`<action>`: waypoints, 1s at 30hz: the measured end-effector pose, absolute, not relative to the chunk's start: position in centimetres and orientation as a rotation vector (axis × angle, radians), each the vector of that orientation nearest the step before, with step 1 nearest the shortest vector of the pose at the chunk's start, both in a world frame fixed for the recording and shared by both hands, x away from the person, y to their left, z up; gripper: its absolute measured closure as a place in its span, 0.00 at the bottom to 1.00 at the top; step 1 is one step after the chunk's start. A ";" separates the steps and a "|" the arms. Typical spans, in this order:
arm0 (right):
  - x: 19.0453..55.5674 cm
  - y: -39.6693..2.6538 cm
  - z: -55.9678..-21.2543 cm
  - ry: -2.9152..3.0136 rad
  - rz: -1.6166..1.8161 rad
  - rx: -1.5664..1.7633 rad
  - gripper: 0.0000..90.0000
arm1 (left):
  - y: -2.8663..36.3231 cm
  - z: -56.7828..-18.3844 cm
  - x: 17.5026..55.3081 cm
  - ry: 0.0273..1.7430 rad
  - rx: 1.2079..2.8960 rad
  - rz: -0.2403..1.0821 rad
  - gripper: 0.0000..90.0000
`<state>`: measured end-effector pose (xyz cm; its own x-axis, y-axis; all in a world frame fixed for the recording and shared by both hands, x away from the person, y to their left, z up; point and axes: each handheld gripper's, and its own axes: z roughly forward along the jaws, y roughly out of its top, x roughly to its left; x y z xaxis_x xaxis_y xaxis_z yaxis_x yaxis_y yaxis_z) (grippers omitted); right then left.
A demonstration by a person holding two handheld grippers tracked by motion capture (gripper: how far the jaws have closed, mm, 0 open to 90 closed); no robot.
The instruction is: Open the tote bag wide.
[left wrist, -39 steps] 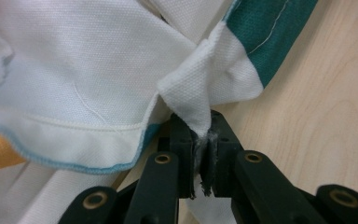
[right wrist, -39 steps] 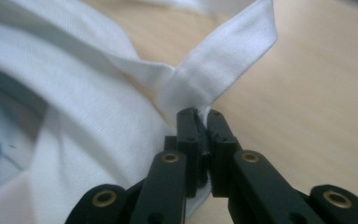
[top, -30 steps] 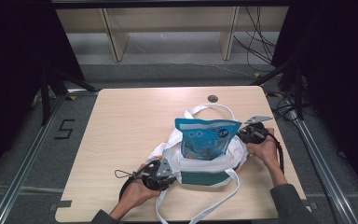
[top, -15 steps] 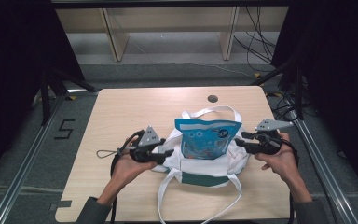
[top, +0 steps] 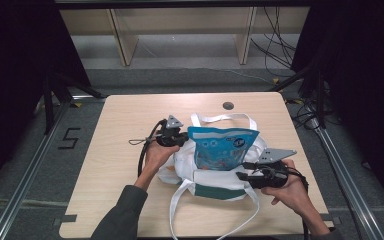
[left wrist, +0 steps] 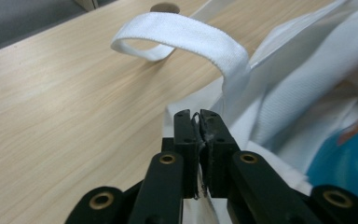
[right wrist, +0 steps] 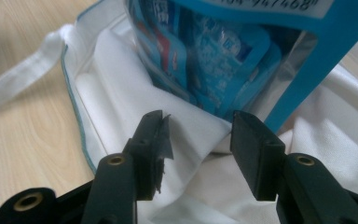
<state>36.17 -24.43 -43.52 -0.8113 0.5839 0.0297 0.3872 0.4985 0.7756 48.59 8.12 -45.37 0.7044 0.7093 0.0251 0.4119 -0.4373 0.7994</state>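
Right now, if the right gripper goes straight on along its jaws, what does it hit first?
Probably the white tote bag: its folded cloth lies between the open jaws of the right gripper. The blue pouch stands just behind; depth is unclear.

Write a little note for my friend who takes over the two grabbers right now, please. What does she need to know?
Left gripper: shut, its jaws have just been closing; it looks pinched on the edge of the white tote bag, though the fabric between the pads is hard to make out.
Right gripper: open, over the bag's white cloth, holding nothing.
Blue snack pouch: standing in the bag's mouth, top half sticking out.
Done: pouch partly inside, left side of the bag gripped.
Left: probably grip the bag's right side and pull the cloth up around the pouch. One strap loops free on the table.
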 end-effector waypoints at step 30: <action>38.2 -30.4 -43.0 2.234 0.987 1.070 0.68 | 11.6 -45.8 41.6 0.932 2.039 0.294 0.59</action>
<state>38.17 -30.41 -42.96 -0.5848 0.8047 -0.1026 0.4659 0.4367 0.7695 41.58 11.64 -45.79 0.6941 0.7088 -0.1261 0.5084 -0.3586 0.7829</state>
